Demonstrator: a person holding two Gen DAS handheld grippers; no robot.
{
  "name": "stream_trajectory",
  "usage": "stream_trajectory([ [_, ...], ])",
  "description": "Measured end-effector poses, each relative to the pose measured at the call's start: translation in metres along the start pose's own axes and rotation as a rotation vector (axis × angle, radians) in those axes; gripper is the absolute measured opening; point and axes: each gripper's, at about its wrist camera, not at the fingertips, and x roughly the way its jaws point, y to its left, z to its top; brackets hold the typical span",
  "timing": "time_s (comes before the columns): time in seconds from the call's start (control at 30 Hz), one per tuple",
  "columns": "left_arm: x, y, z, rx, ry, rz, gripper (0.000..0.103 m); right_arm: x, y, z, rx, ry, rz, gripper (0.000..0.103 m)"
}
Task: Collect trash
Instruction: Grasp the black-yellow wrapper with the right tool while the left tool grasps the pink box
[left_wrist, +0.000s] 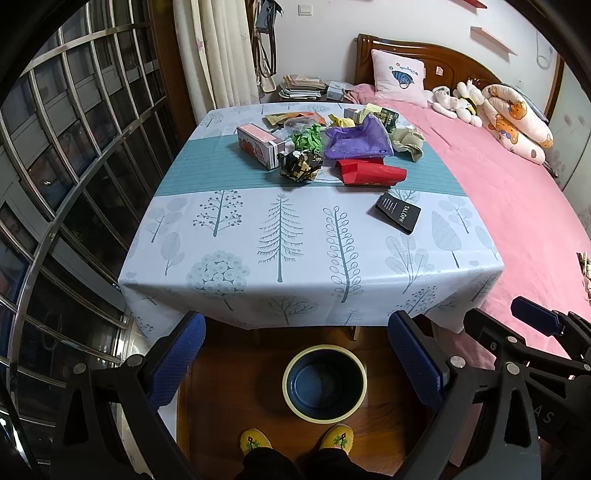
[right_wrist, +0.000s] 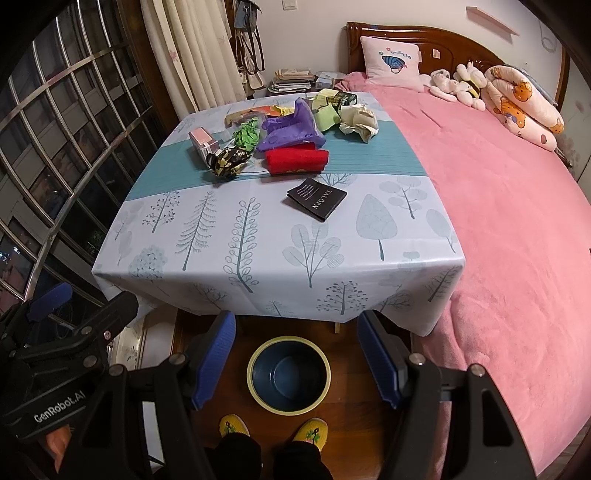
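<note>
A pile of trash lies at the far side of the table (left_wrist: 258, 229): a pink box (left_wrist: 258, 144), a black-and-gold crumpled wrapper (left_wrist: 300, 166), green paper (left_wrist: 308, 136), a purple bag (left_wrist: 356, 142), a red packet (left_wrist: 371, 171) and a black booklet (left_wrist: 398, 213). The same items show in the right wrist view: wrapper (right_wrist: 227, 161), purple bag (right_wrist: 291, 127), red packet (right_wrist: 297, 161), booklet (right_wrist: 317, 198). A dark blue bin (left_wrist: 325, 382) (right_wrist: 289, 373) stands on the floor below the table's near edge. My left gripper (left_wrist: 295, 358) and right gripper (right_wrist: 297, 354) are both open and empty, held above the bin, short of the table.
A bed with a pink cover (left_wrist: 517, 206) adjoins the table's right side, with plush toys (left_wrist: 461, 101) and a pillow at its head. A barred window (left_wrist: 74, 166) is at the left. The person's yellow slippers (left_wrist: 255, 441) stand by the bin on the wooden floor.
</note>
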Motion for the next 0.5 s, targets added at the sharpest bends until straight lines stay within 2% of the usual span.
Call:
stream_trajectory([
  [0.27, -0.002, 0.001, -0.002, -0.006, -0.012, -0.004, 0.098, -0.003, -0.004, 0.006, -0.01, -0.022, 0.012, 0.069],
  [0.5, -0.019, 0.003, 0.009, -0.013, -0.066, 0.02, 0.098, -0.021, 0.006, 0.038, -0.063, -0.097, 0.034, 0.069],
])
